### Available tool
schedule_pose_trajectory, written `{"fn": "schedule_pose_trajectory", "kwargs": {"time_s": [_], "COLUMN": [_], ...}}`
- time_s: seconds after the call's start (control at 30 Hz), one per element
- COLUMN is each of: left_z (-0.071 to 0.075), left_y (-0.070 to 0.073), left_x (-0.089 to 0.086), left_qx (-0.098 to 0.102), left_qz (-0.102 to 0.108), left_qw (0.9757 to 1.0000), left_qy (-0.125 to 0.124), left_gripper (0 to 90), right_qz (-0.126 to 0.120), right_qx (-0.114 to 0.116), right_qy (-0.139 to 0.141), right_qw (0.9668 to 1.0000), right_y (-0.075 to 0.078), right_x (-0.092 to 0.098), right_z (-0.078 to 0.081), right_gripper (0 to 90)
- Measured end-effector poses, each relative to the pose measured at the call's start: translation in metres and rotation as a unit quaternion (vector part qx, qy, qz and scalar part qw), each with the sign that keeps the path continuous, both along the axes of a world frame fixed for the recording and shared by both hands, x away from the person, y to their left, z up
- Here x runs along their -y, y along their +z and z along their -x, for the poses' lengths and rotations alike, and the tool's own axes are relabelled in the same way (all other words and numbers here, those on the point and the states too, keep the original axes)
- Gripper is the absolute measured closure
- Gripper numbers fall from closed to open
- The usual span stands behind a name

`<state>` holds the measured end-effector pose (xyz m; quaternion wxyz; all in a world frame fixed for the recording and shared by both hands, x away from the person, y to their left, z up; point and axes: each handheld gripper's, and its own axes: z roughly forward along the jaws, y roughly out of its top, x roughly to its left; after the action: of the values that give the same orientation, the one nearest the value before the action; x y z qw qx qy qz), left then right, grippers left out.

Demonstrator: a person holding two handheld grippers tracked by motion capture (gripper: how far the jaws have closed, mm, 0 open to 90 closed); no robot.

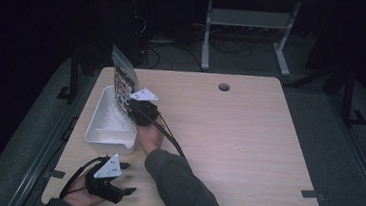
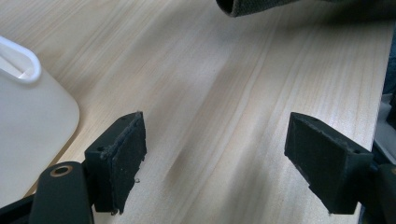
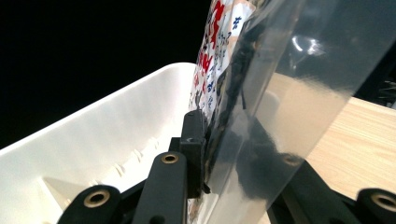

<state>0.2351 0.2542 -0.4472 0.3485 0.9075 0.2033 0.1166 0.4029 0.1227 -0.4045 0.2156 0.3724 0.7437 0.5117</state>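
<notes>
A: Where is the packet [image 1: 123, 77]?
B: Upper left of the high view, standing nearly upright over the far end of the white bin [image 1: 99, 126]. The right gripper [image 1: 133, 110] pinches its lower edge; in the right gripper view the clear film [image 3: 261, 121] sits clamped between the black jaws, printed side towards the bin's wall [image 3: 116, 121].
A: So is it in the bin yet?
B: Not quite, I'd say. Its bottom is at the rim or just inside, I cannot tell which, and most of it stands above the bin. Lowering and letting go look to be what's left.
A: And the other hand?
B: The left gripper [image 1: 129, 178] rests low at the bottom left, near the bin's near end, jaws spread with nothing between them but bare table [image 2: 224, 107]. The right sleeve [image 1: 179, 183] crosses the middle bottom of the frame.
</notes>
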Motion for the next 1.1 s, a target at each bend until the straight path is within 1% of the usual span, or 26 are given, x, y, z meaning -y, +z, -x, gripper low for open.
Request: {"fn": "schedule_pose_trajectory", "kwargs": {"time_s": [0.13,0.4,0.5,0.63,0.87,1.0,1.1], "left_z": [-0.0003,-0.0004,-0.0002,-0.0002,-0.0003,-0.0002,-0.0002], "left_y": [-0.0002,-0.0004,-0.0002,-0.0003,-0.0005,-0.0006,-0.0006], "left_x": [-0.0001,-0.0002,-0.0002,-0.0002,0.0000,-0.0001,-0.0002], "left_qx": [0.000,0.000,0.000,0.000,0.000,0.000,0.000], "left_qz": [-0.001,0.000,0.000,-0.001,0.000,0.000,-0.001], "left_qw": [1.0000,1.0000,1.0000,1.0000,1.0000,1.0000,1.0000], "left_qy": [0.000,0.000,0.000,0.000,0.000,0.000,-0.001], "left_gripper": [20.2,20.2,20.2,20.2,20.2,20.2,20.2], "right_qz": [0.010,0.002,0.006,0.006,0.005,0.008,0.007], "right_qx": [0.007,-0.006,-0.004,-0.003,-0.008,-0.005,-0.008], "right_qy": [0.001,-0.011,-0.018,-0.027,-0.034,-0.037,-0.040], "right_qw": [0.9999,0.9999,0.9998,0.9996,0.9994,0.9993,0.9991], "right_y": [0.0001,-0.0006,-0.0009,-0.0017,-0.0025,-0.0028,-0.0033], "right_x": [-0.0019,-0.0005,-0.0018,-0.0021,-0.0014,-0.0029,-0.0015], "right_z": [0.0021,0.0023,0.0044,0.0063,0.0070,0.0091,0.0086], "right_gripper": [73.9,73.6,73.6,73.5,73.3,73.2,72.8]}}
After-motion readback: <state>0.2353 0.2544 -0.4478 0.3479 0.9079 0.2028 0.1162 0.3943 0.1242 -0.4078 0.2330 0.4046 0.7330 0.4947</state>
